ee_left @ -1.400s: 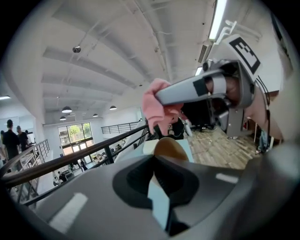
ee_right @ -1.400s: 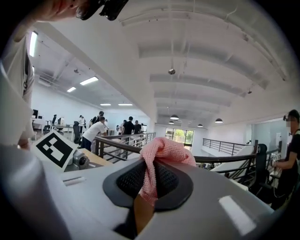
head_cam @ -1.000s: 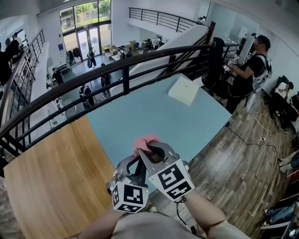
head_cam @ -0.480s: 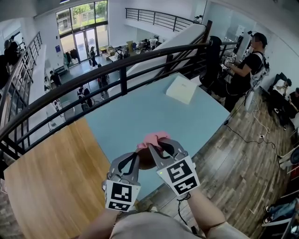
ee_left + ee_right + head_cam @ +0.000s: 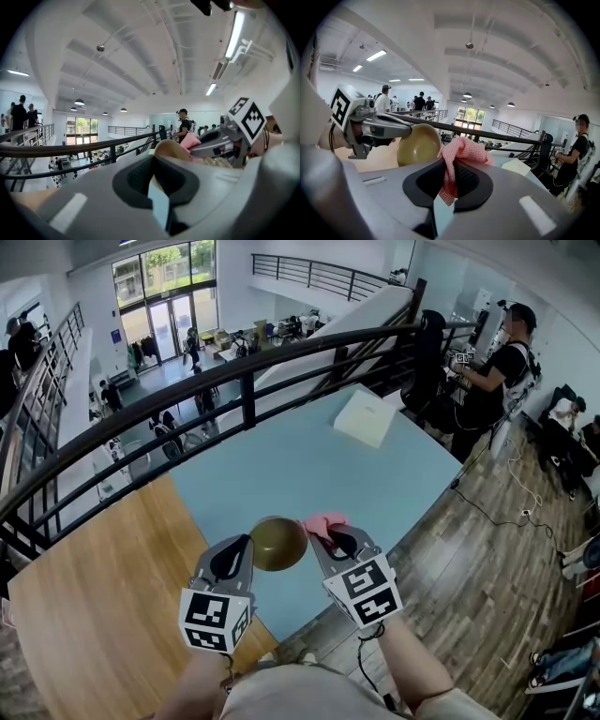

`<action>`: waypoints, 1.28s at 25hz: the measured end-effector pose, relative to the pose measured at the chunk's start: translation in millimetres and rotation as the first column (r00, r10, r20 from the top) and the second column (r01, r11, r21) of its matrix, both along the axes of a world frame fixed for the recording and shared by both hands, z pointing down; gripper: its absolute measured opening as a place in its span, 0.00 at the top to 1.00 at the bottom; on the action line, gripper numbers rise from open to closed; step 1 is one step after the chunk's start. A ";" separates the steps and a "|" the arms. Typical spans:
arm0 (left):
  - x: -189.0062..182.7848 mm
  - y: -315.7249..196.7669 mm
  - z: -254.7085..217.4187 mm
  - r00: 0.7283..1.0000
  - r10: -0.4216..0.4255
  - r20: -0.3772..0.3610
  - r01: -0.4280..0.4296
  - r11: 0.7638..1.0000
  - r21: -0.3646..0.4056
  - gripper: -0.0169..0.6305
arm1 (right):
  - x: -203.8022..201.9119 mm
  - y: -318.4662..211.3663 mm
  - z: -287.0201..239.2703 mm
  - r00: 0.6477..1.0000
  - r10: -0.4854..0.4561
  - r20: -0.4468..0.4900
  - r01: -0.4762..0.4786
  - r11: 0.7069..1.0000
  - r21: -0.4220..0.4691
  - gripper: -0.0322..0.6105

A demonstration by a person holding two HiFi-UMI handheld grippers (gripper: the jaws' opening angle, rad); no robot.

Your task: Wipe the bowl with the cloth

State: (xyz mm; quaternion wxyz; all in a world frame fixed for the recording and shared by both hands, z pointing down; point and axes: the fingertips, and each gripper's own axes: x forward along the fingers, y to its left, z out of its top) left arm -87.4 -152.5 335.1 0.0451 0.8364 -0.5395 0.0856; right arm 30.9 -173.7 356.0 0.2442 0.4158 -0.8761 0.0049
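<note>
Though earlier half-hidden by cloth [image 5: 324, 524], bowl [image 5: 278, 543] now clear beside it.

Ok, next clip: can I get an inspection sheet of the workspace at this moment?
Surface: a light blue table with a wooden table on its left.
Job's things: the olive bowl is held in the air over the blue table's near edge. The pink cloth is right beside it; contact cannot be told.
Clutter: a flat white box on the blue table's far side.
Grippers: the left tool is shut on the bowl's rim; the right tool is shut on the cloth.
Cables: one cable trails over the floor at right.
Surroundings: a black railing behind the tables; a standing person at far right.
</note>
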 end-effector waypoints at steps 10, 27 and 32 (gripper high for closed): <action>-14.7 -8.8 -14.6 0.996 -0.029 -0.089 0.030 0.999 0.016 0.97 | -34.0 28.3 49.6 0.994 -0.103 -0.033 0.099 0.989 -0.107 0.89; 16.1 5.3 -13.1 0.963 0.024 -0.268 -0.031 0.999 -0.020 0.97 | -106.5 66.5 60.6 0.968 -0.223 0.118 0.235 0.967 -0.096 0.89; 11.9 4.7 -9.0 0.954 0.012 -0.298 -0.024 0.999 -0.038 0.97 | -101.3 60.6 60.2 0.973 -0.176 0.151 0.191 0.978 -0.087 0.89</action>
